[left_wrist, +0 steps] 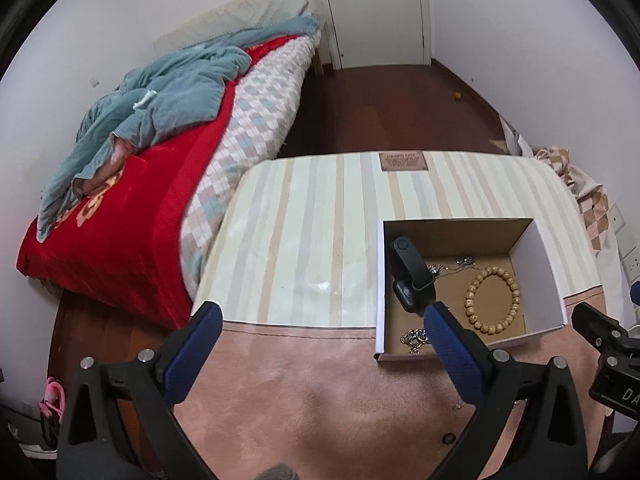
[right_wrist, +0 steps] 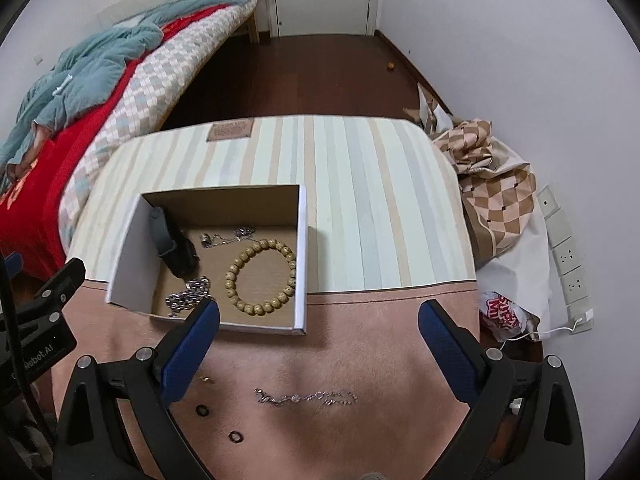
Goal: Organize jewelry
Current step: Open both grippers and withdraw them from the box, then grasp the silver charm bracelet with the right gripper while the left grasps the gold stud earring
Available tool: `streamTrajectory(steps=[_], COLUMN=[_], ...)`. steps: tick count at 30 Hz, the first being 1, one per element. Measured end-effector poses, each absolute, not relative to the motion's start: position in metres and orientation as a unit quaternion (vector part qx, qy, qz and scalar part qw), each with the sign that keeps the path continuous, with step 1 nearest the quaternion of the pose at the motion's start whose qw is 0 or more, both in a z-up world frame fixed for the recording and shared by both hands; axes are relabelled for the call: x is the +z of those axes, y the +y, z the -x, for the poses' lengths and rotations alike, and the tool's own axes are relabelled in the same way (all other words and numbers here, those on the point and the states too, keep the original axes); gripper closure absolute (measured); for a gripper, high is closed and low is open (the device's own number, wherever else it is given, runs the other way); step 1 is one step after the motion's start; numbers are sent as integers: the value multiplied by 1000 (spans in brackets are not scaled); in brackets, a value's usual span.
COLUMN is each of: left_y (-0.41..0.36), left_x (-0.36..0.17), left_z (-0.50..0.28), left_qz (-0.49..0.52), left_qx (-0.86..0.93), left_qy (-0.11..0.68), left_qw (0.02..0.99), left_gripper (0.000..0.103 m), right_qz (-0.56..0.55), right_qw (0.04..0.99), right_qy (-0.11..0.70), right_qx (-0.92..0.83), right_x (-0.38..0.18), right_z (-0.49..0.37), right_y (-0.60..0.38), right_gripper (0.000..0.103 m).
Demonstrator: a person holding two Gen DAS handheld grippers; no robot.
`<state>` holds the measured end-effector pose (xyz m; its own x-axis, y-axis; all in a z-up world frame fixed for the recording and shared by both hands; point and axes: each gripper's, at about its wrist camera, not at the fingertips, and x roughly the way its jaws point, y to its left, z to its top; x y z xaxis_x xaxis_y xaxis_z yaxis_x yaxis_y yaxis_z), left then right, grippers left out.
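An open cardboard box stands on the table. Inside lie a wooden bead bracelet, a black smartwatch, a thin silver necklace and a chunky silver chain. On the pink mat in front of the box lie a fine silver chain, a small gold earring and two dark rings. My right gripper is open above the fine chain. My left gripper is open and empty, left of the box.
The table has a striped cloth and a pink mat. A bed with red and teal blankets stands to the left. Checked fabric and bags lie to the right by wall sockets. A door is behind.
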<state>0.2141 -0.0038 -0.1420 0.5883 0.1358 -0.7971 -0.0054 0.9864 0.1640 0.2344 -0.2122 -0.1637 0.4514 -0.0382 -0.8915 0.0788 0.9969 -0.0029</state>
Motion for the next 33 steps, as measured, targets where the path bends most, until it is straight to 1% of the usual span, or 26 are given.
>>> streamTrajectory(steps=[21,28,33], left_y=[13,20,25], left_x=[-55,-42,-50], left_z=[-112,-87,-81], left_qz=[-53,-50,-38], left_qx=[42,57,69], left_qy=[369,350,358], left_qw=[927,934,931], left_gripper=[0,0,0], right_qz=[-8,-15,-18], right_qw=[900,907,906], right_qy=[433,419,422], right_qx=[-40,-28,-17], right_x=[-61,-40,-40], right_z=[-131,-98,-88], right_y=[-188,-182,-180], right_gripper=[2,2,2])
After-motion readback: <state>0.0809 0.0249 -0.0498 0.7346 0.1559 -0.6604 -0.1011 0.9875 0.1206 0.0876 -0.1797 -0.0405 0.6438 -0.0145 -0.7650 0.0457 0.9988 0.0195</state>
